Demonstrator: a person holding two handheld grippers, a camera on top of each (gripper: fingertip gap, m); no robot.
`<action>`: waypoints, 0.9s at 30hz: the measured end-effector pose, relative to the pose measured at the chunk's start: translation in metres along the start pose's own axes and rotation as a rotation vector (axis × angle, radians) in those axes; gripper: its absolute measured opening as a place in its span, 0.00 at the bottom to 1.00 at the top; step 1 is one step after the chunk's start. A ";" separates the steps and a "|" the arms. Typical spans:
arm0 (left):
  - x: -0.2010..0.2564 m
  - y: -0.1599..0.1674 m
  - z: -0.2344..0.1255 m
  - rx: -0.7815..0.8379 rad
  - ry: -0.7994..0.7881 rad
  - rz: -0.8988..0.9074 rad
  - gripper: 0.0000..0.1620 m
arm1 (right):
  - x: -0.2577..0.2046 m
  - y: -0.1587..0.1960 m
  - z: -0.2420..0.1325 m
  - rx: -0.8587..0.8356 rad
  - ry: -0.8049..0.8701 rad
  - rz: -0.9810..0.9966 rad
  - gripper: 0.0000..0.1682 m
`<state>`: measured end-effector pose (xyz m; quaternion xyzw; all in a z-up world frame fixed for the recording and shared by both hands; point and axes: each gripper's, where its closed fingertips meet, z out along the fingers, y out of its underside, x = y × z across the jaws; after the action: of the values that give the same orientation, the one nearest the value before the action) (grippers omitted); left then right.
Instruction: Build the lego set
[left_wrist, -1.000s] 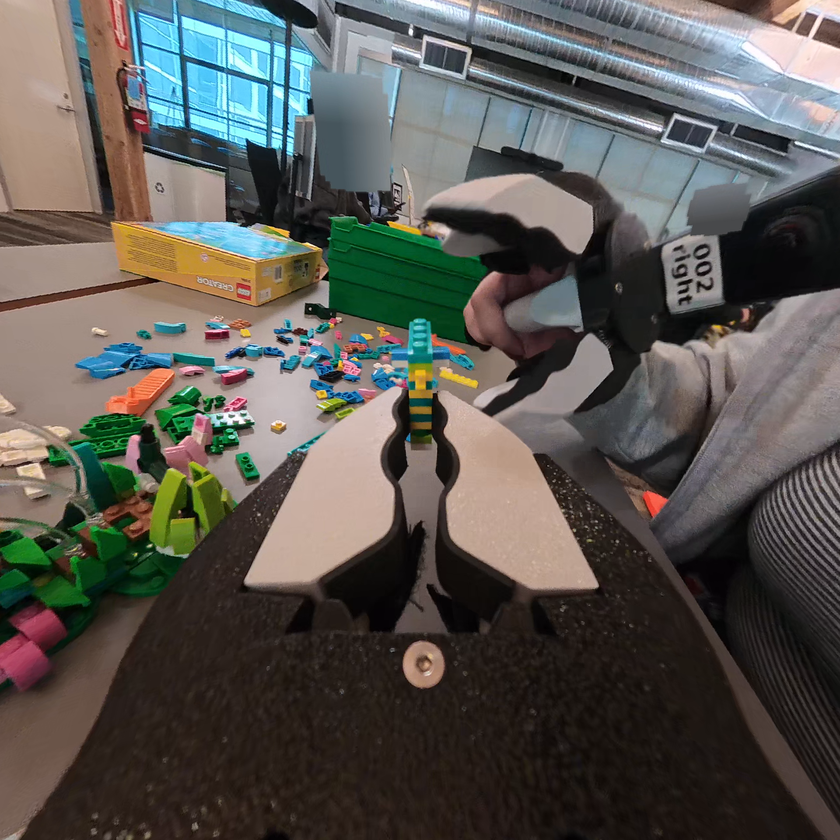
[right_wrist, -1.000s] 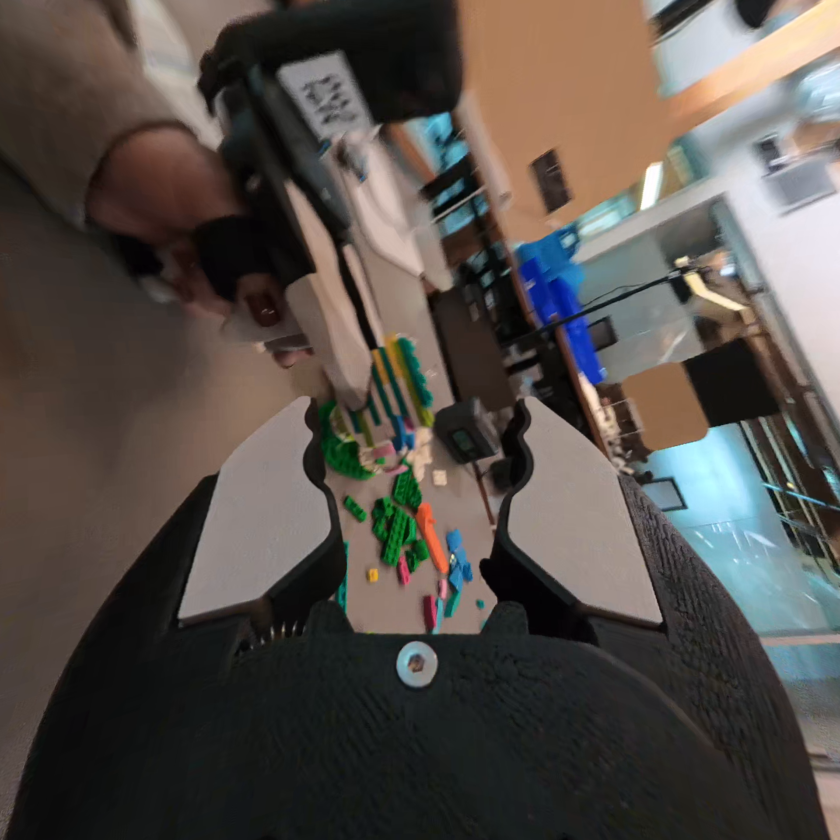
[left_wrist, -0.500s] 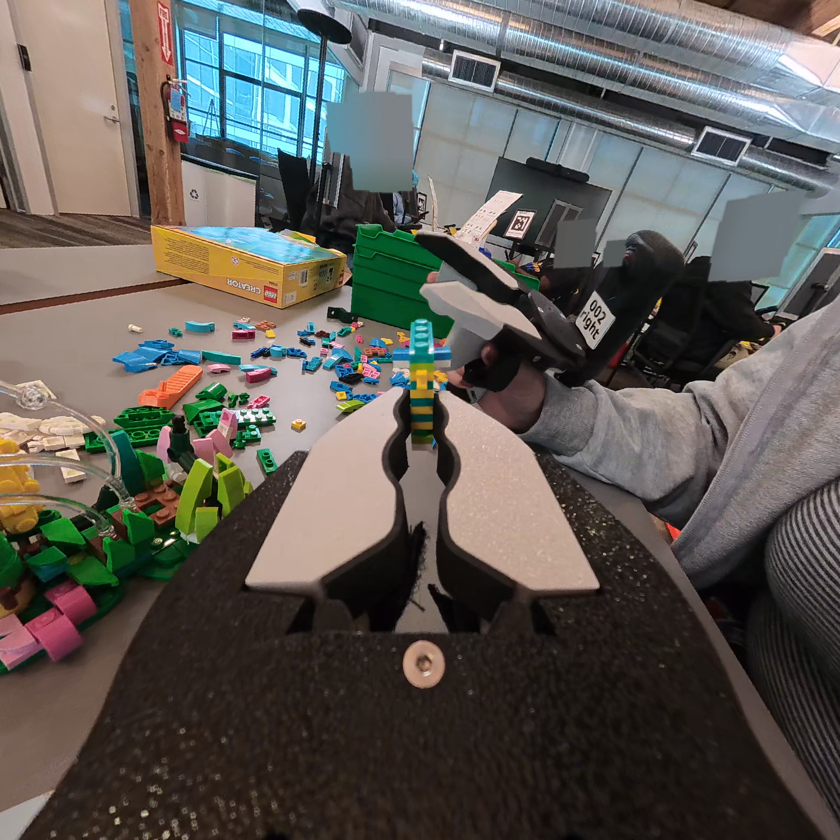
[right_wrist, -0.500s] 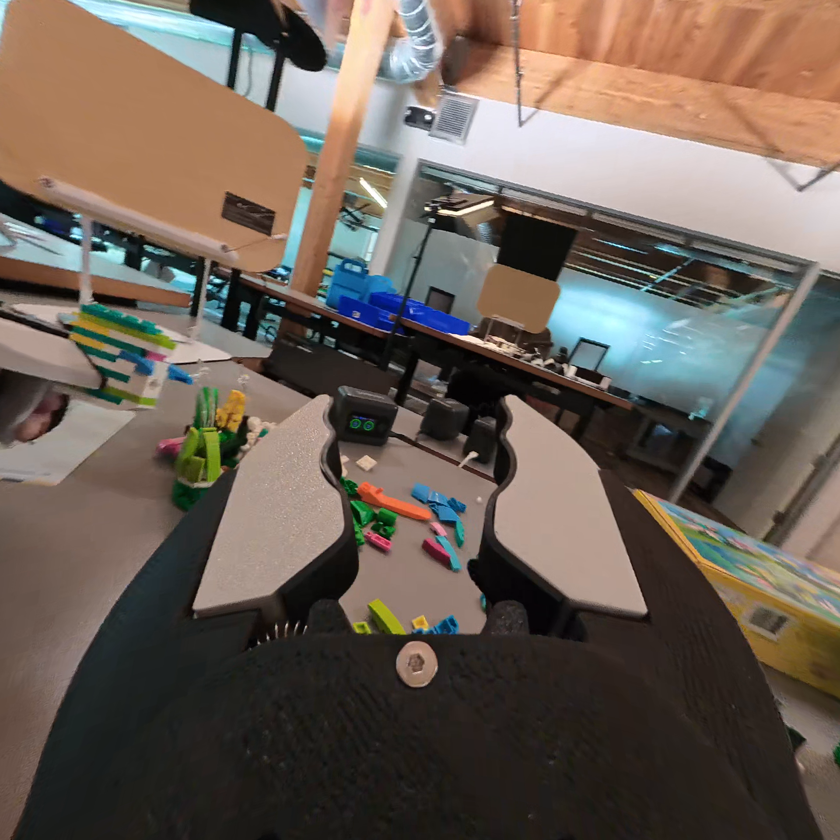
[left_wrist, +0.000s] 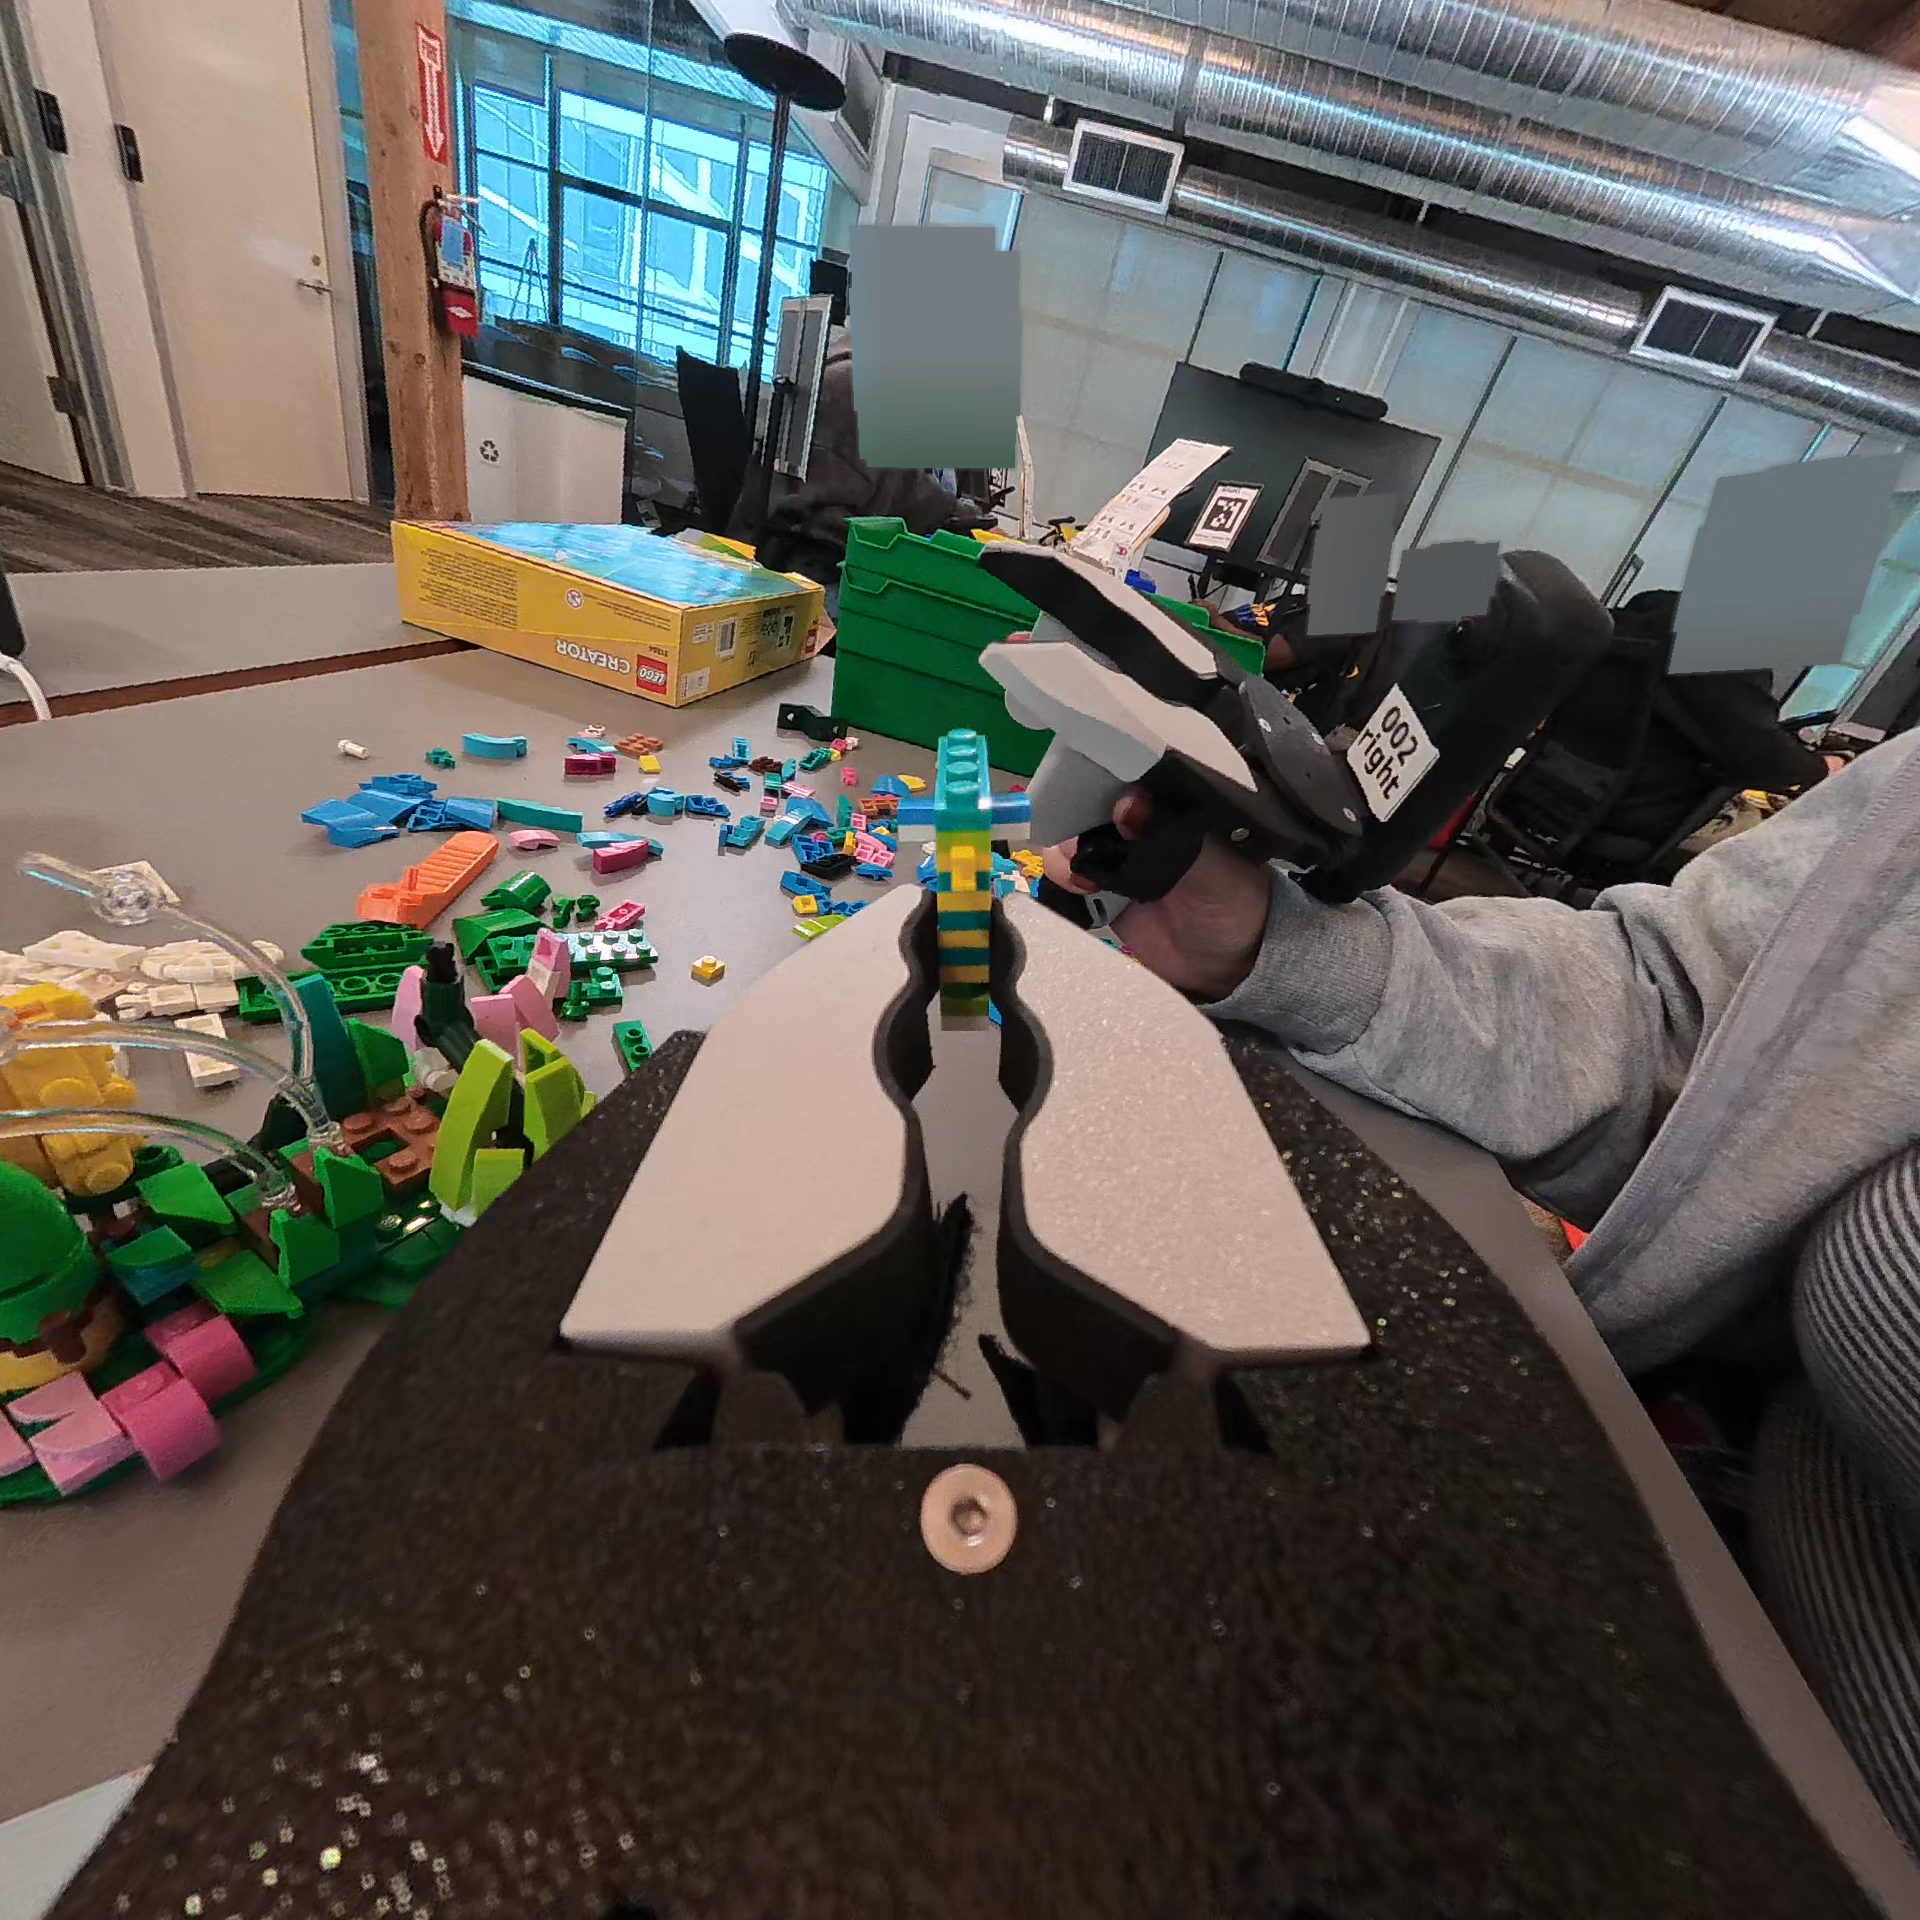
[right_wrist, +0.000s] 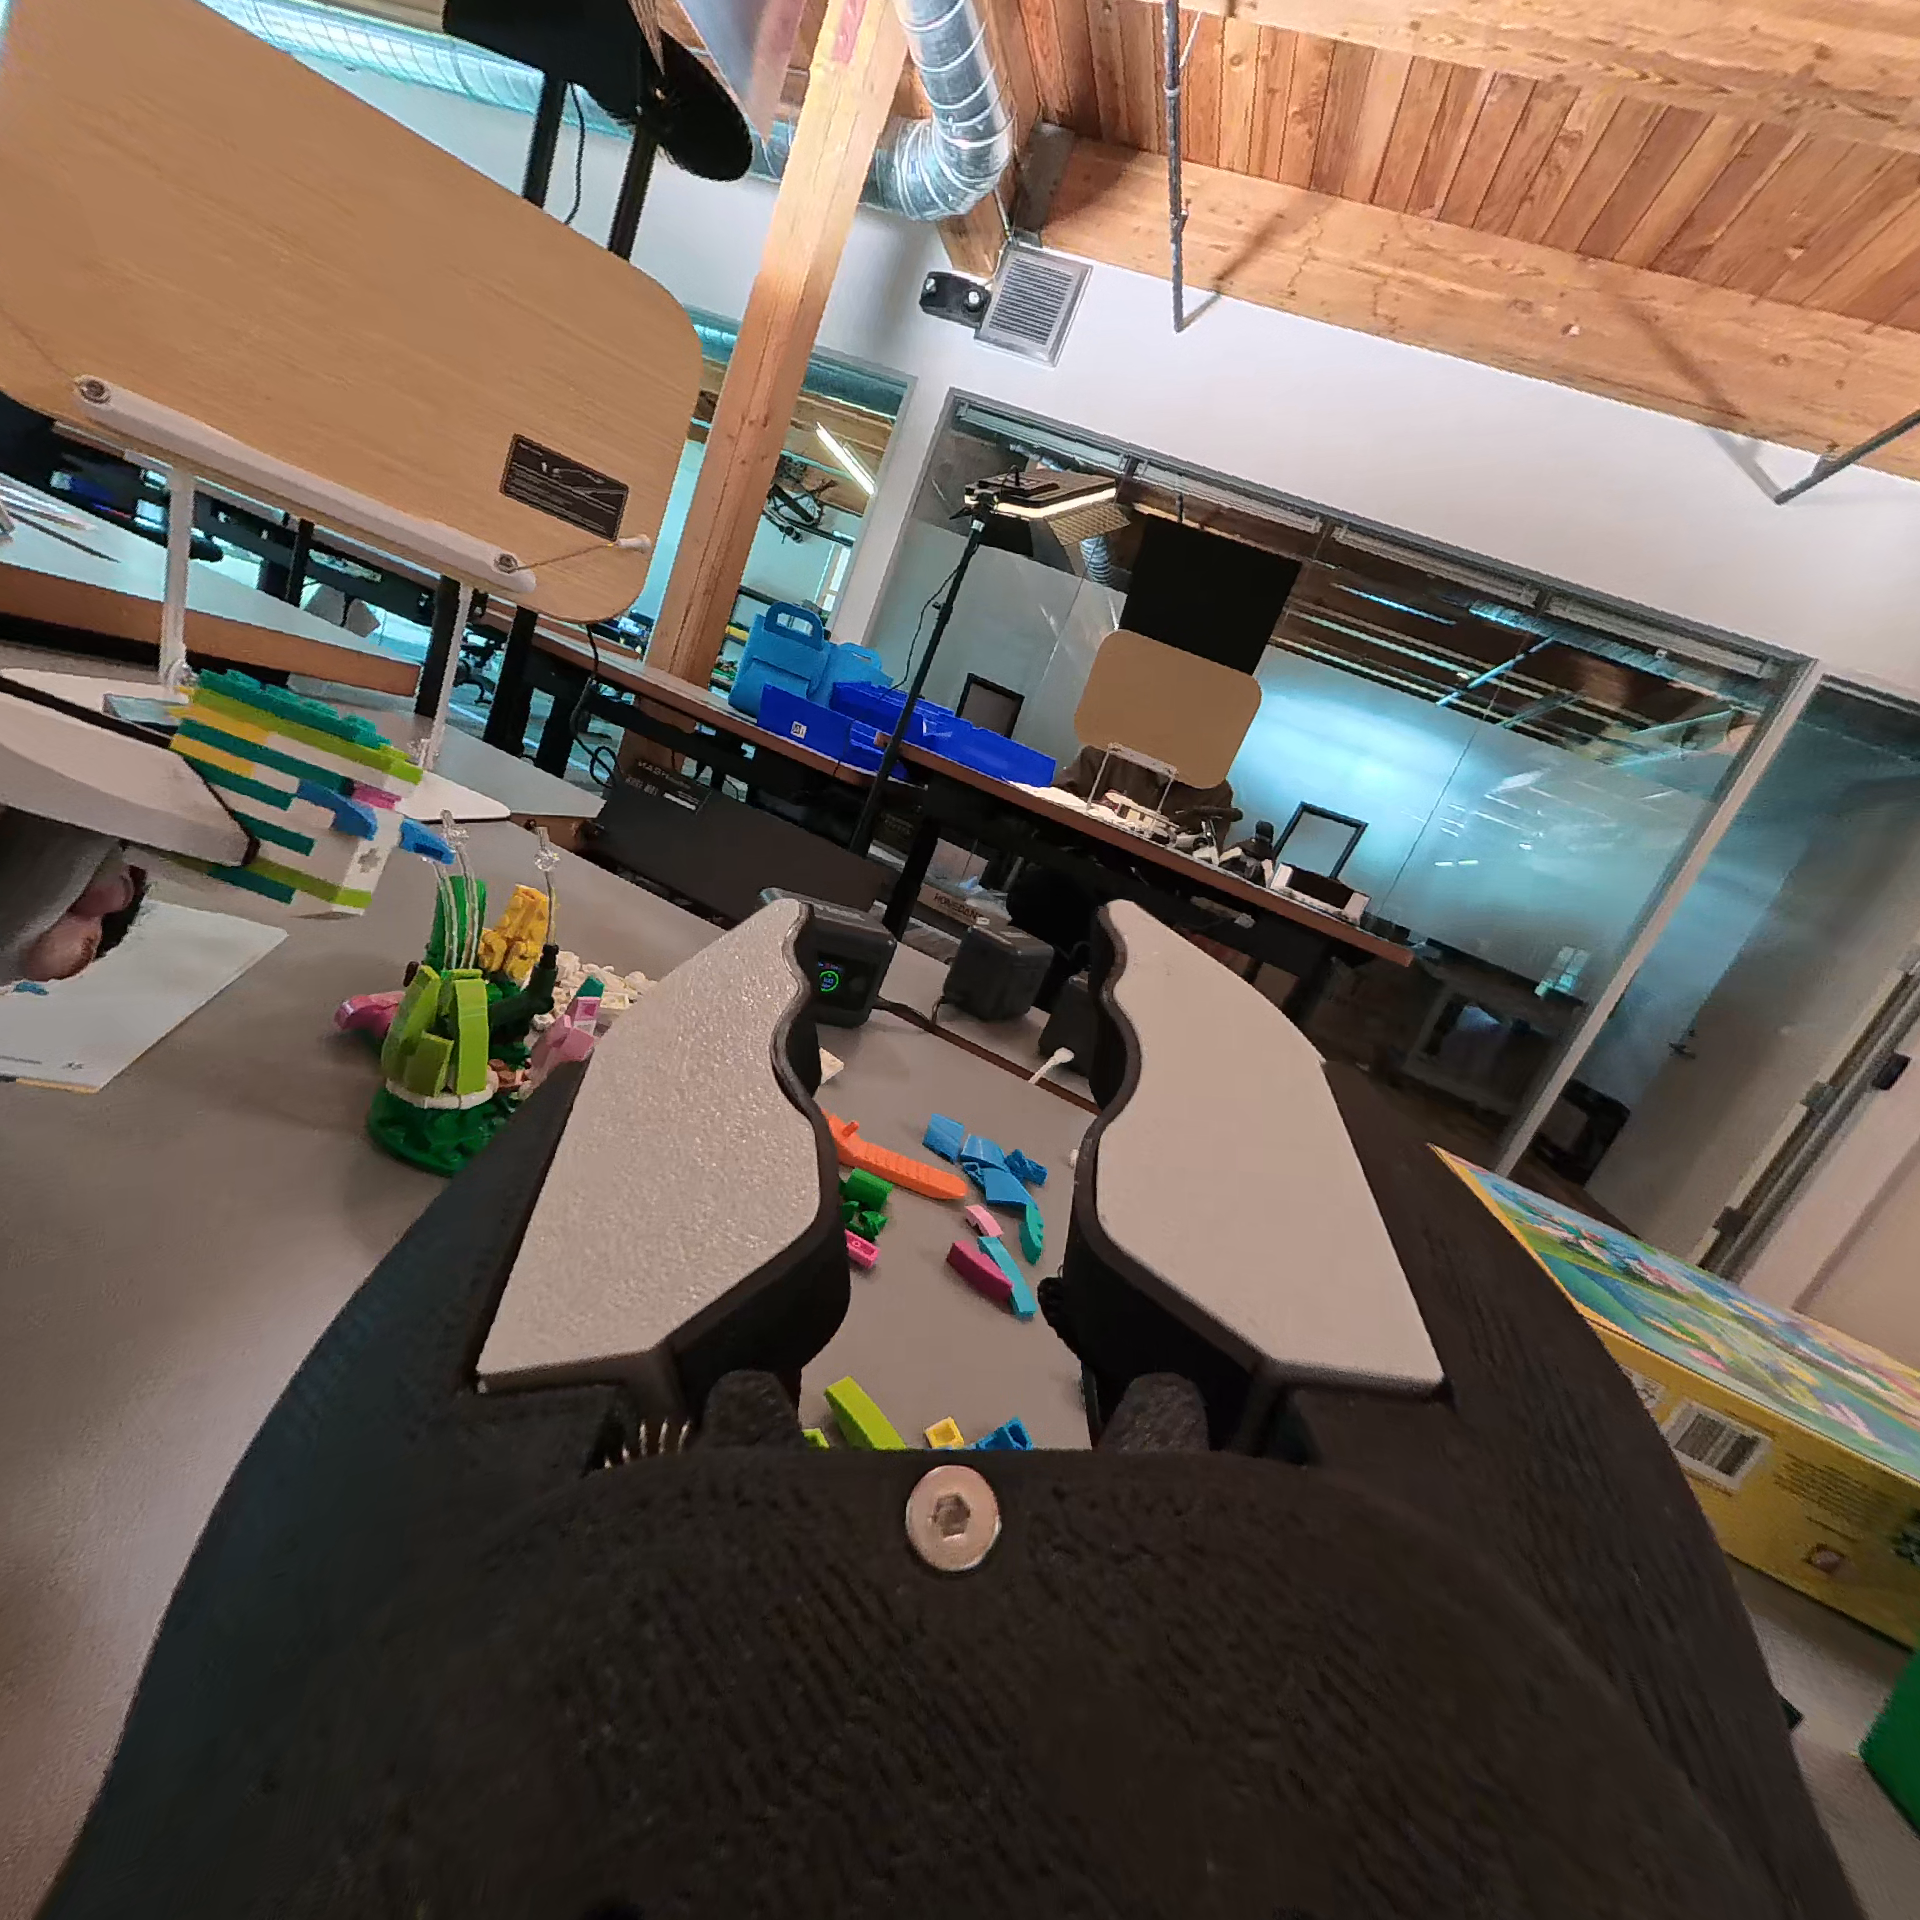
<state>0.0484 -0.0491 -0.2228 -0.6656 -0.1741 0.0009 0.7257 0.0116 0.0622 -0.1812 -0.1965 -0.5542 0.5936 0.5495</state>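
Left wrist view has my left gripper (left_wrist: 964, 961) pinching the striped lego stack (left_wrist: 963, 883) upright, while my right gripper (right_wrist: 951, 961) gapes wide, holding nothing.

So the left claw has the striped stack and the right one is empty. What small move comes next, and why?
Probably lower the right claw to the loose bricks on the table and pick one. It is open, empty and above them, while the left claw grips the stack upright, ready for another piece.

Printed brand wording on yellow box (left_wrist: 613, 613), white label on right hand-held gripper (left_wrist: 1081, 665)
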 end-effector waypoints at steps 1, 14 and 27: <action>-0.001 0.000 0.000 0.004 -0.002 -0.003 0.05 | 0.000 0.000 0.000 0.000 0.000 -0.003 0.28; -0.002 -0.002 -0.002 0.018 -0.002 -0.019 0.05 | 0.003 0.001 -0.001 0.000 0.013 -0.006 0.24; -0.003 -0.002 -0.002 0.016 -0.001 -0.029 0.05 | 0.003 0.000 -0.001 0.006 0.009 0.007 0.22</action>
<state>0.0459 -0.0516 -0.2216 -0.6570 -0.1841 -0.0079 0.7310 0.0118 0.0654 -0.1804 -0.1996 -0.5492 0.5962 0.5505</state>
